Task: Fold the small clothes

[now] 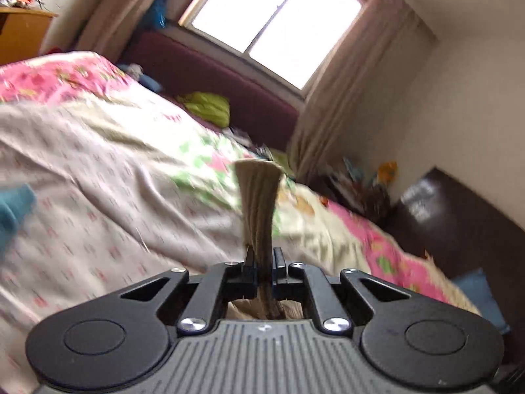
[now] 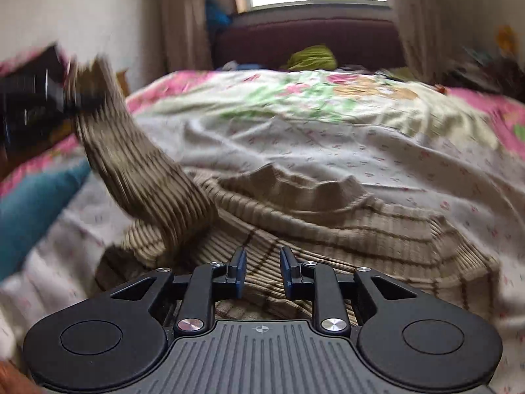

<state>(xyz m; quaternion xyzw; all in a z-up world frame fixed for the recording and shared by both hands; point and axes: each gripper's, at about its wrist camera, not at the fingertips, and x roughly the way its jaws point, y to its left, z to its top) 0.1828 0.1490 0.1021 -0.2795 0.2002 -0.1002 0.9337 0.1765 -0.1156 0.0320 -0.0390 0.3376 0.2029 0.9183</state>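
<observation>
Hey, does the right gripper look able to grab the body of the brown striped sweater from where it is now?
Probably yes. The right gripper is open just above the sweater, nothing between them. The left gripper holds the sleeve off to the left, clear of the way.

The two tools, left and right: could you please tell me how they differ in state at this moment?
The left tool is shut on the sleeve of the striped sweater; the right tool is open and holds nothing. The left tool lifts that sleeve above the bed, while the right tool sits low over the sweater's body. Both are black two-finger tools.
</observation>
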